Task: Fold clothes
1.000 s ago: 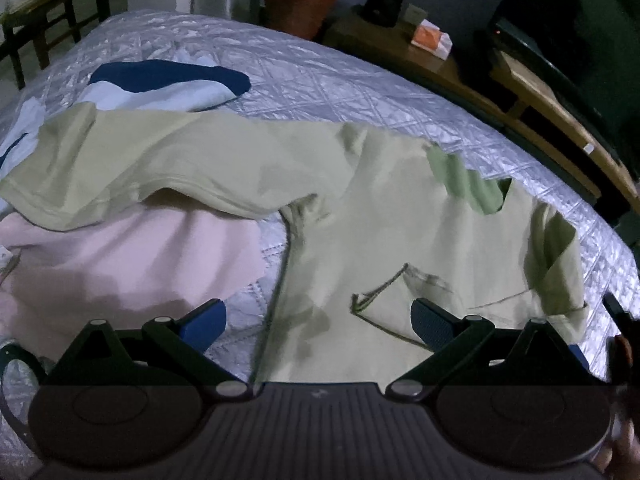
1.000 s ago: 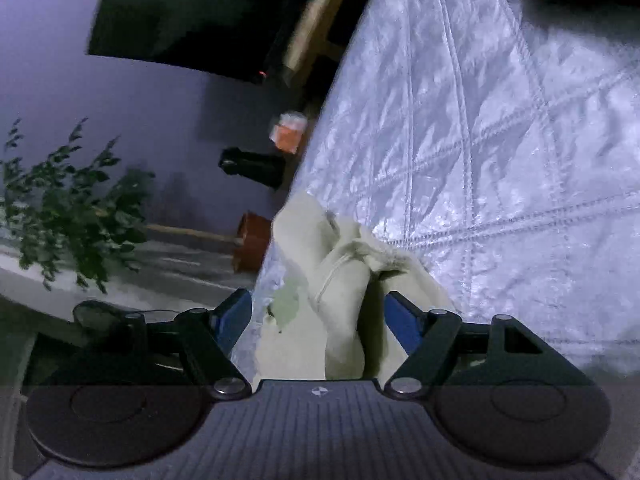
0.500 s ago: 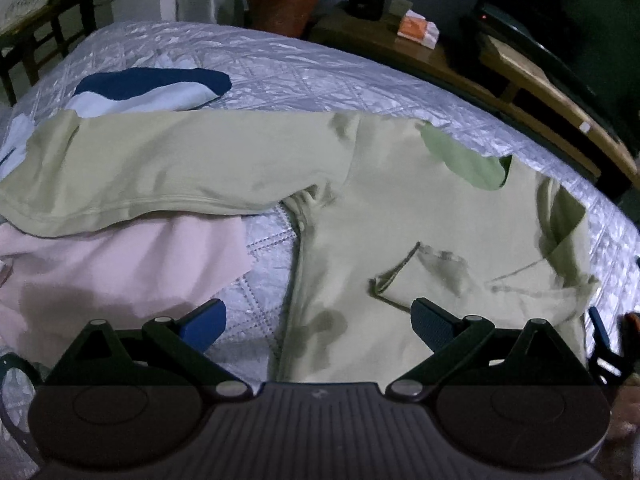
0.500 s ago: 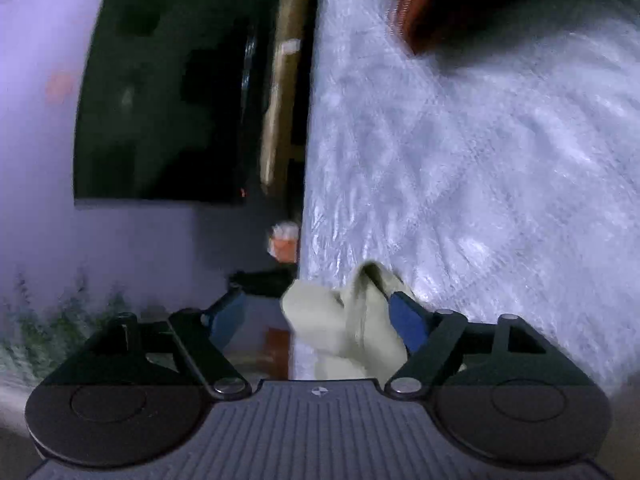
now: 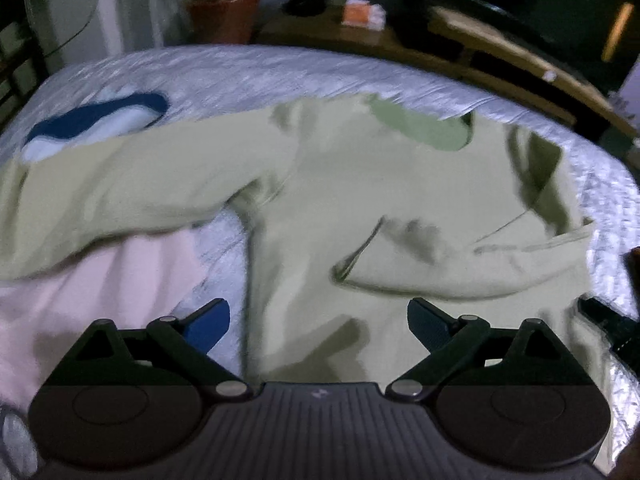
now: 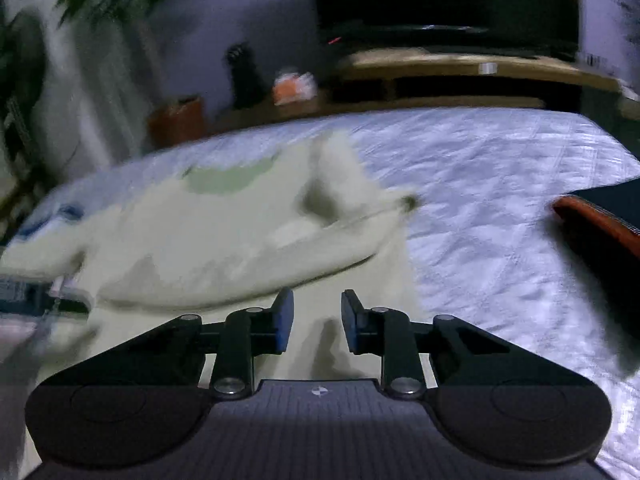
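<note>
The pale green sweatshirt (image 5: 360,208) lies flat on the silver quilted bedspread (image 5: 248,68), one sleeve folded across its chest, the other stretched over a pink garment (image 5: 100,288). A blue and white garment (image 5: 96,124) lies beyond that sleeve. The left gripper (image 5: 318,316) hangs over the hem, jaws wide, nothing between them. The right gripper (image 6: 316,320) is narrow and closing, nothing between its pads. A terracotta pot (image 5: 222,14) and a wooden stand (image 5: 500,52) border the bed.
</note>
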`<state>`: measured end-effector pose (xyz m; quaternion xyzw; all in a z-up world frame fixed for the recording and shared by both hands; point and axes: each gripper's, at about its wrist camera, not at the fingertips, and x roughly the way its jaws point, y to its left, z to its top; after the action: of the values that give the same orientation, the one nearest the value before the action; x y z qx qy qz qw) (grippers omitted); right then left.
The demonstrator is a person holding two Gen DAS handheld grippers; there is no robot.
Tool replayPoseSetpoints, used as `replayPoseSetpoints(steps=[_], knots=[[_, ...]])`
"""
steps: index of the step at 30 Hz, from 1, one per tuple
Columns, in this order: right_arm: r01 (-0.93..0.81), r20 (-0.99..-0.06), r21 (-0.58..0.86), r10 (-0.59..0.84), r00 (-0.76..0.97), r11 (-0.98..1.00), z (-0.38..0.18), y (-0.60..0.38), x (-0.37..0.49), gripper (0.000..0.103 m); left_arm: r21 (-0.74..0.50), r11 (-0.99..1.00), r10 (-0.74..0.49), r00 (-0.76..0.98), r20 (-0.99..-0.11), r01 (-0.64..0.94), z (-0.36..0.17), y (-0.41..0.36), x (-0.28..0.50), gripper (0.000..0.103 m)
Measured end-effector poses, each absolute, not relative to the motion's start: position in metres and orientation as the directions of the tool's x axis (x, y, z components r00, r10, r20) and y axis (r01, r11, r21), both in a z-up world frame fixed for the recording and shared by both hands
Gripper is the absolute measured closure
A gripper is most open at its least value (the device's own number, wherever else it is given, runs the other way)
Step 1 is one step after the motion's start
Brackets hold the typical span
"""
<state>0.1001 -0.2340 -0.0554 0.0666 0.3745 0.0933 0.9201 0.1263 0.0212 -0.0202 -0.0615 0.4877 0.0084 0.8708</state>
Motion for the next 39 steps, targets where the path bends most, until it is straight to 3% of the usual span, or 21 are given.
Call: replayPoseSetpoints(steps=[3,10,20,26,39], knots=[[-0.212,-0.687,0.114,0.231,0.689,0.971,-0.053,-0.213,0.099,0.068,-0.127,0.991,-0.09,0.522,-0.848,-0.036,-0.021,0.021,0.147,0.008],[-0.232,-0.686,0.143,0.265,0.678,0.962,-0.053,-0.216,0.106,0.062,0.046,0.988,-0.055,0.618,-0.784,0.147,-0.011,0.01,0.185,0.009],[-0.259,-0.698,0.131,0.275,0.661,0.957,-0.046,-0.221,0.096,0.056,0.093,0.941,-0.135,0.616,-0.776,0.324,-0.036,-0.001,0.185,0.009],[-0.263,-0.711,0.123,0.27,0.649,0.957,-0.05,-0.221,0.098,0.054,-0.054,0.925,-0.272,0.558,-0.784,0.375,-0.042,0.008,0.184,0.01],[-0.272,-0.732,0.108,0.262,0.629,0.956,-0.055,-0.216,0.1,0.044,-0.118,0.833,-0.389,0.42,-0.82,0.541,-0.049,-0.009,0.19,0.01]])
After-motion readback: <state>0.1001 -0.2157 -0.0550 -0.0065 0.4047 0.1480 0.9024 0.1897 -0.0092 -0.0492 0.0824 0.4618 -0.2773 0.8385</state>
